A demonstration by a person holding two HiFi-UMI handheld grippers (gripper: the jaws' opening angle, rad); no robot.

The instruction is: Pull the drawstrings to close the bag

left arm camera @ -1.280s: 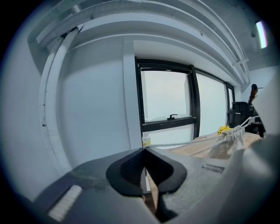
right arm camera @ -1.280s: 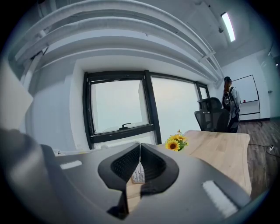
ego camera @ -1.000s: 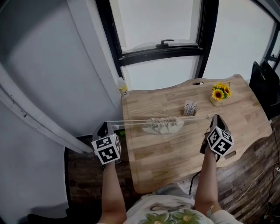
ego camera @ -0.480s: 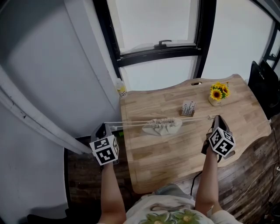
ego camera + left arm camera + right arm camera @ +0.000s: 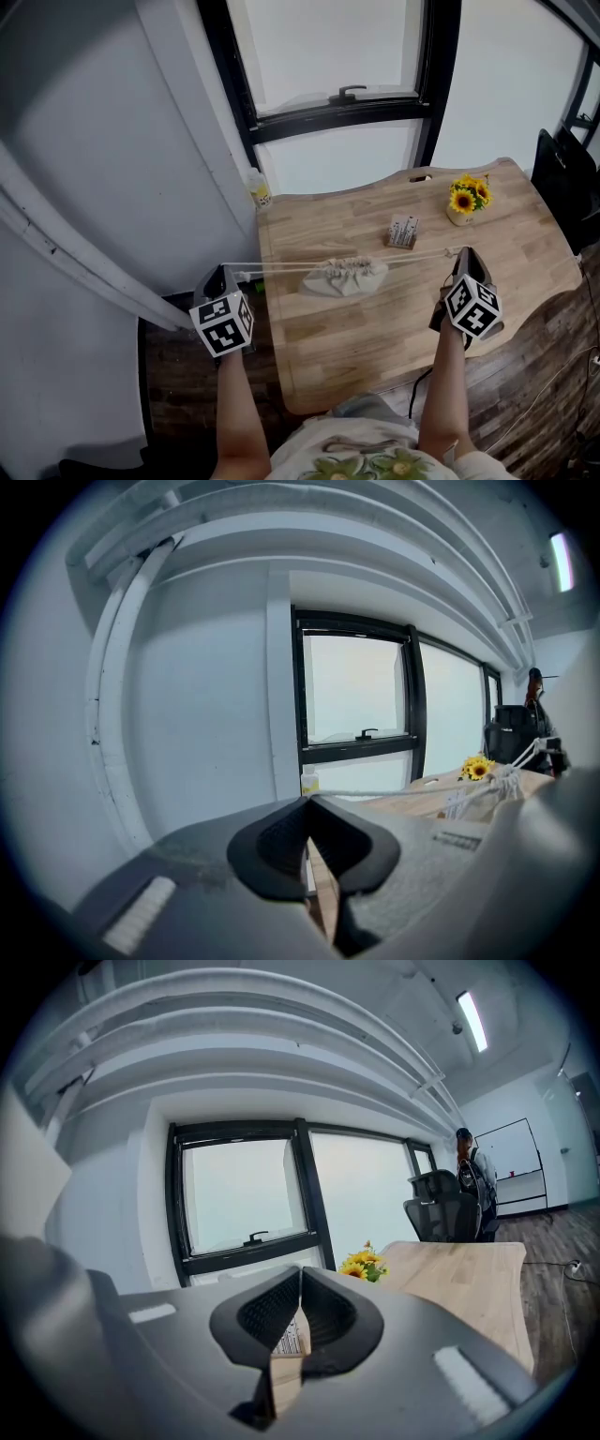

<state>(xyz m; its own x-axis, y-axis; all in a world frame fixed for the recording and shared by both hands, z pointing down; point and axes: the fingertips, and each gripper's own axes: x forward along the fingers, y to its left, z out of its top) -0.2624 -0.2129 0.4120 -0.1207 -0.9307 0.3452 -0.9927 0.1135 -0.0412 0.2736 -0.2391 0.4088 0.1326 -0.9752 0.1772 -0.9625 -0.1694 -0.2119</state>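
Observation:
A small beige drawstring bag [image 5: 342, 277] lies on the wooden table [image 5: 375, 328], its mouth gathered in tight pleats. White drawstrings [image 5: 281, 266] run taut from it to both sides. My left gripper [image 5: 224, 275] hangs off the table's left edge, shut on the left cord end. In the left gripper view the cord [image 5: 394, 791] leaves the closed left gripper [image 5: 307, 800] toward the bag [image 5: 489, 787]. My right gripper [image 5: 461, 252] is shut at the right cord end [image 5: 427, 254]. The right gripper view shows my right gripper [image 5: 300, 1274] with its jaws closed; the cord itself is hidden there.
A pot of sunflowers [image 5: 472, 199] and a small printed box [image 5: 405, 231] stand behind the bag. A little bottle [image 5: 260, 190] sits at the table's back left corner below the black-framed window [image 5: 347, 98]. A dark chair [image 5: 562, 183] stands at the right.
The bag has sunk a little lower and shifted slightly left, lying flatter on the table. Both grippers have stayed nearly where they were, still shut.

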